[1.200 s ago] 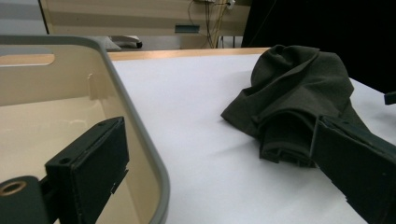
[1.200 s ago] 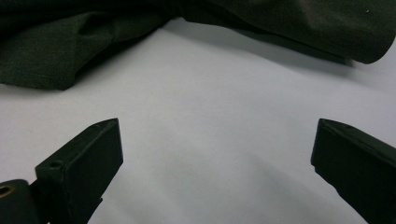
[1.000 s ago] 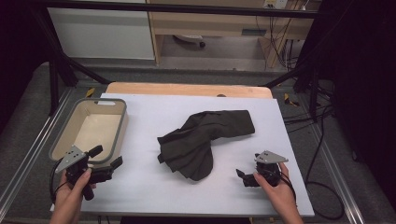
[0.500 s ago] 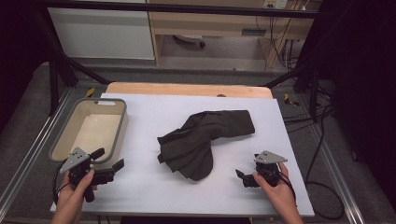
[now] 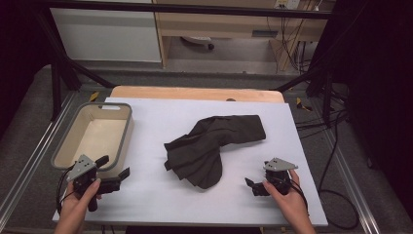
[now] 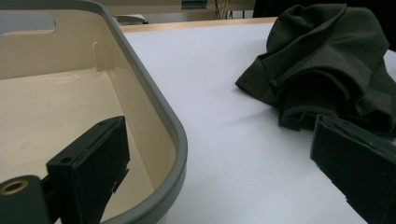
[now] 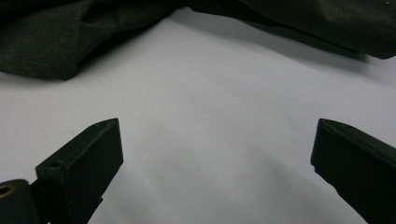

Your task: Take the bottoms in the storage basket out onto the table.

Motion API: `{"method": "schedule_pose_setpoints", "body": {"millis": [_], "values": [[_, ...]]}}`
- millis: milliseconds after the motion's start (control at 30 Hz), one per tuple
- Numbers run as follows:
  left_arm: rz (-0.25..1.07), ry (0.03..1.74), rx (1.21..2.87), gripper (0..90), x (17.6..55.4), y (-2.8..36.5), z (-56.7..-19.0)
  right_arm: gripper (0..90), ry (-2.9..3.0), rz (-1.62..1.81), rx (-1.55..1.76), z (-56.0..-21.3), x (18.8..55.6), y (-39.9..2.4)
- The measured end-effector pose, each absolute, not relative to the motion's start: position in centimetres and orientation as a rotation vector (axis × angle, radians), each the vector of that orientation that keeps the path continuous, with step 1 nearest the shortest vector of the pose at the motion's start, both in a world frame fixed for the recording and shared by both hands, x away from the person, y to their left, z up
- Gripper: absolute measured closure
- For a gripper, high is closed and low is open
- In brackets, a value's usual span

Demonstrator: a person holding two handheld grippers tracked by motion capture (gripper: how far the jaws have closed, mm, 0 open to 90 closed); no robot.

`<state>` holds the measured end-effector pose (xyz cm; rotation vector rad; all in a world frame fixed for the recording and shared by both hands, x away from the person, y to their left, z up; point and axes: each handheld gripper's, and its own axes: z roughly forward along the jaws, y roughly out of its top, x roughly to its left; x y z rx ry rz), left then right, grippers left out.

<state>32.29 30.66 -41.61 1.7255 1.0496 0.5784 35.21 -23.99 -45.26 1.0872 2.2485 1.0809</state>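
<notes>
At the table's centre lay the crumpled dark garment point(image 5: 214, 146); with our left gripper point(image 5: 112, 178) at eight o'clock and right gripper point(image 5: 255, 186) at five spread wide, we judged pinching its near edges best.

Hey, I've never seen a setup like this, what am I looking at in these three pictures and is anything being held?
A person sits at a white table holding a hand-held grasping tool in each hand: the left tool and the right tool. One picture comes from a camera above the table. The other two come from small cameras riding on each tool, looking out between its black jaws. On the table lie a crumpled dark cloth and, at the left, a cream bin with a grey rim. Both tools are open and hold nothing; the cloth lies between them, untouched.
</notes>
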Motion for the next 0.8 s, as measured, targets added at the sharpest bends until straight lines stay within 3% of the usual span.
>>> {"method": "schedule_pose_setpoints", "body": {"millis": [800], "values": [[0.613,1.068,1.74,4.1,32.43,31.03,-41.73,3.1,2.276,1.059,1.086,-45.49,35.23,-23.65]]}}
